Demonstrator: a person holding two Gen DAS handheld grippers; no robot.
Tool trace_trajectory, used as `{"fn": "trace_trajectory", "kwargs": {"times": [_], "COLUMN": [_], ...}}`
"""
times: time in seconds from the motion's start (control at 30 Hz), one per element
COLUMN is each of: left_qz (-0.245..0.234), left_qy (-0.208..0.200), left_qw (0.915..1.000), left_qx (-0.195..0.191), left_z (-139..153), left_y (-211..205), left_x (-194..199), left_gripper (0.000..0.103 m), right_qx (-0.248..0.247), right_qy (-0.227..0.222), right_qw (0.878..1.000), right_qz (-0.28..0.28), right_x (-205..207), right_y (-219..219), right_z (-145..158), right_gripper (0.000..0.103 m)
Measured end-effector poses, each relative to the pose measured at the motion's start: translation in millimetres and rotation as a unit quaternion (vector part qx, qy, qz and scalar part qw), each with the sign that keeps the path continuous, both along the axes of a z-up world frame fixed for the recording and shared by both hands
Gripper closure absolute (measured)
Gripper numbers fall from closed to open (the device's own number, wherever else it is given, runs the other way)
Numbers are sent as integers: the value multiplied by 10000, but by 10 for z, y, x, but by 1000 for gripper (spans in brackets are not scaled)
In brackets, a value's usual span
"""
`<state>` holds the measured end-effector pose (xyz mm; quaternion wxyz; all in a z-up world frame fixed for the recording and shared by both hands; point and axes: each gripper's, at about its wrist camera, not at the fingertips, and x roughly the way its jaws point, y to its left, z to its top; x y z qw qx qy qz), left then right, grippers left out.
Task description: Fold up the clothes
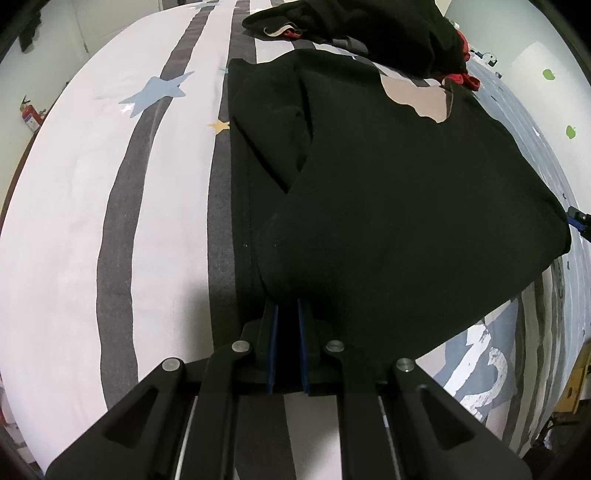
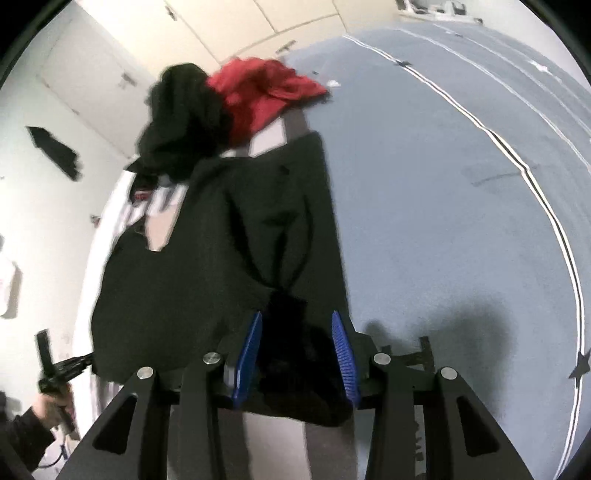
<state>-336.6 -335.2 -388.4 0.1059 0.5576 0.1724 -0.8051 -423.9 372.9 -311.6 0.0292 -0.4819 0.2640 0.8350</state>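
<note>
A black garment (image 1: 388, 184) with a tan collar lining (image 1: 413, 98) lies partly folded on the bed. My left gripper (image 1: 287, 306) is shut on its near folded edge, the blue pads close together on the cloth. In the right wrist view the same black garment (image 2: 221, 258) stretches away from me. My right gripper (image 2: 297, 321) stands with its blue pads (image 2: 341, 354) apart, and a bunched black edge of the garment lies between them. The view is blurred.
A pile of black clothes (image 1: 369, 26) and red clothes (image 2: 262, 92) lies at the far end of the garment. The bed has a white and grey striped sheet with stars (image 1: 92, 221) and a grey-blue cover (image 2: 443, 184). The left hand with its gripper (image 2: 55, 373) shows at the lower left.
</note>
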Motion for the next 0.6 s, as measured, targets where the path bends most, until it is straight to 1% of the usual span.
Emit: {"fn": "trace_trajectory", "kwargs": {"times": [0.1,0.17,0.2,0.27,0.3,0.33,0.37,0.4,0.47,0.53,0.6], "left_qz": [-7,2,12,24,15,7,-13,-40,-94,-183,-250], "left_qy": [-16,-29,-22,-8,-12,-16,-15,14,70,76,89], "left_qw": [10000,10000,10000,10000,10000,10000,10000,10000,9999,9998,9996], "left_qx": [28,66,78,91,84,87,63,66,71,50,-22], "left_z": [-14,-19,-18,-16,-20,-25,-27,-24,-20,-19,24], "left_y": [-7,-12,-18,-24,-20,-14,-4,4,20,29,26], "left_x": [-18,-36,-38,-41,-43,-48,-55,-61,-73,-90,-79], "left_gripper": [97,97,97,97,97,96,95,95,95,95,98], "right_qx": [348,477,434,215,120,35,-50,-73,82,66,92], "right_qy": [-333,-587,-674,-746,-725,-693,-661,-639,-650,-661,-662], "right_qw": [9968,9945,9946,9954,9956,9953,9948,9942,9930,9929,9928], "right_qz": [638,719,663,556,584,676,769,859,983,989,996], "right_x": [-116,-189,-225,-232,-221,-196,-172,-152,-125,-77,-40], "right_y": [-276,-345,-345,-307,-300,-308,-316,-328,-347,-308,-267], "right_z": [-95,-232,-308,-411,-429,-425,-421,-412,-360,-301,-256], "right_gripper": [64,63,60,61,66,74,89,90,93,94,95]}}
